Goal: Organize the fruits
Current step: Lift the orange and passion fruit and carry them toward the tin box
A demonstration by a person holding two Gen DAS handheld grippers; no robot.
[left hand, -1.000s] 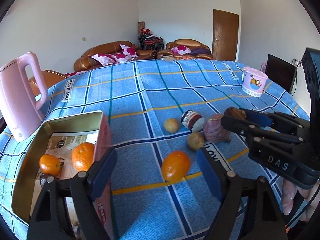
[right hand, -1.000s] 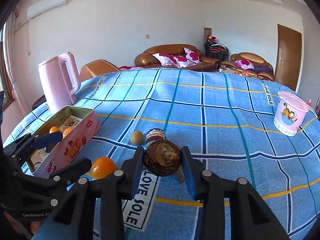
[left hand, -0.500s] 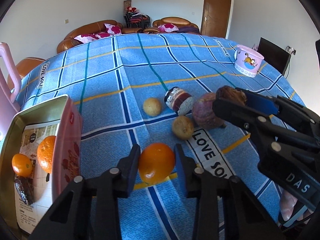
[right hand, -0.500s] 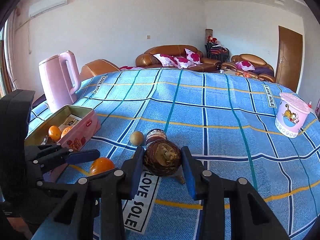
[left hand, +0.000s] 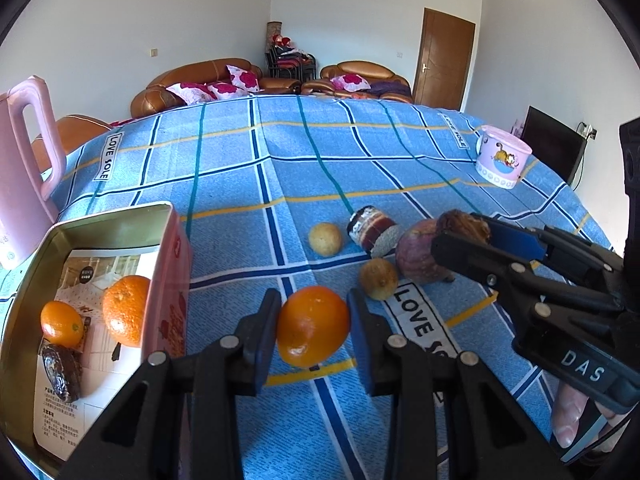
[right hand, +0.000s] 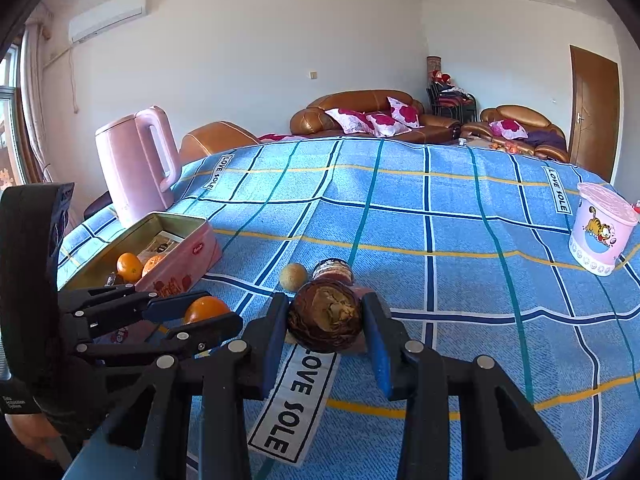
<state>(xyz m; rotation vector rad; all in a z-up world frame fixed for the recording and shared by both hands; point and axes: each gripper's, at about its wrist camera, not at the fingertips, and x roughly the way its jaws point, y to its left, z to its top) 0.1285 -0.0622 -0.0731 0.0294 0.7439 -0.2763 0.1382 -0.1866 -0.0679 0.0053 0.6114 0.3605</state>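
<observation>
While the left gripper (left hand: 313, 330) clamps an orange (left hand: 312, 325) between its two blue pads, the fruit sits low over the blue checked tablecloth (left hand: 360, 152) near the front edge of the table. To that gripper's left, an open pink tin (left hand: 168, 256) stands at the table's front left corner beside a pink kettle (right hand: 138, 164). Inside the tin lie two smaller oranges (left hand: 126, 310) and a dark wrinkled fruit (left hand: 62, 372) on printed paper. The right gripper (right hand: 325, 322) pinches a brown, rough-skinned fruit (right hand: 325, 316) between its fingers. Just behind it on the cloth lie a small jar (left hand: 374, 230) on its side, a reddish-purple fruit (left hand: 416, 256) and two small tan round fruits (left hand: 326, 239). A cartoon-printed pink cup (right hand: 602, 229) stands near the table's right edge.
</observation>
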